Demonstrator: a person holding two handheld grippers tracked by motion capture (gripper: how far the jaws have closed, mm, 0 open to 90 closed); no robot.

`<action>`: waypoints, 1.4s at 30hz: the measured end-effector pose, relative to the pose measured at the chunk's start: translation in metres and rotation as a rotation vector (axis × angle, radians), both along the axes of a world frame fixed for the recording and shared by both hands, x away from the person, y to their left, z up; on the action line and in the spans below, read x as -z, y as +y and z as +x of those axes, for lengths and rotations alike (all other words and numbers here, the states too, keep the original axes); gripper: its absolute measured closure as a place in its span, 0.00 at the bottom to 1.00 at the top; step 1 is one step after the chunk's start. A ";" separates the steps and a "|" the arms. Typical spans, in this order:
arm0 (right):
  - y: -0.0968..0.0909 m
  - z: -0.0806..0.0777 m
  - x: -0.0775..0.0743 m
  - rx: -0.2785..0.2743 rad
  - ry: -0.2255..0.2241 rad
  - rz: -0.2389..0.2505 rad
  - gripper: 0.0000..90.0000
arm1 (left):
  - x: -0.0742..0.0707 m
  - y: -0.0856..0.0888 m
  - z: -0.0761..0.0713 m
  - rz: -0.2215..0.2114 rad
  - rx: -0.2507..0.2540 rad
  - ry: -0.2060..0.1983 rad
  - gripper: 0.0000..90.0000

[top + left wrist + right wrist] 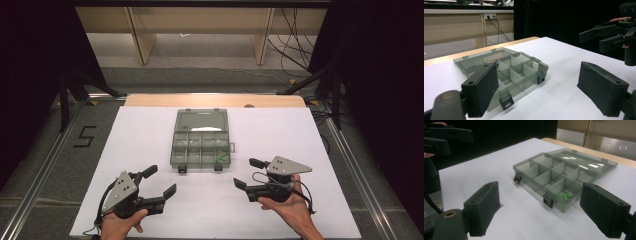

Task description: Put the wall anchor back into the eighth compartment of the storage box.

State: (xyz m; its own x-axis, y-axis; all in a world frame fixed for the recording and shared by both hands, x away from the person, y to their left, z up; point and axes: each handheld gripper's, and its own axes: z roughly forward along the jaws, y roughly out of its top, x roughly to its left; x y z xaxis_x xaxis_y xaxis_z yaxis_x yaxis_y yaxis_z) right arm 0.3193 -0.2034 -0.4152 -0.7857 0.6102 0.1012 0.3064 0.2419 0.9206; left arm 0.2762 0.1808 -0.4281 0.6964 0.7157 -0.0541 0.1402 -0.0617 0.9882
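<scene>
The box (201, 145) lies open on the white bench (150, 135), ahead of both sets of jaws and between them, well clear of each. It is shallow, of smoky see-through plastic, with its lid (202, 120) folded flat on the far side and two dark latches (548, 201) on the near wall. Thin dividers cut the tray into small square cells. A few little green pieces (564, 196) sit in the near cell on the right gripper's side; the other cells look bare. The left gripper (161, 180) has its jaws wide apart with nothing between them. The right gripper (247, 172) likewise has its jaws spread and holds nothing. The pads (602, 86) are black, blocky and matte.
</scene>
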 end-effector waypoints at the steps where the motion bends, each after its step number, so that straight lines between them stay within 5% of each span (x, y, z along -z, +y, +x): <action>1: -0.001 0.000 0.001 -0.002 -0.002 0.010 0.19 | 0.000 0.000 0.000 -0.001 0.000 0.000 0.18; 8: -0.005 -0.007 0.002 0.011 -0.002 0.021 0.19 | 0.001 -0.002 0.000 -0.021 0.004 0.007 0.18; 13: -0.008 -0.010 0.003 0.027 -0.023 0.014 0.19 | 0.001 -0.001 -0.001 0.006 0.004 0.006 0.18; 42: -0.022 -0.022 0.006 0.049 0.006 0.024 0.18 | 0.001 -0.002 -0.001 0.006 0.004 0.011 0.18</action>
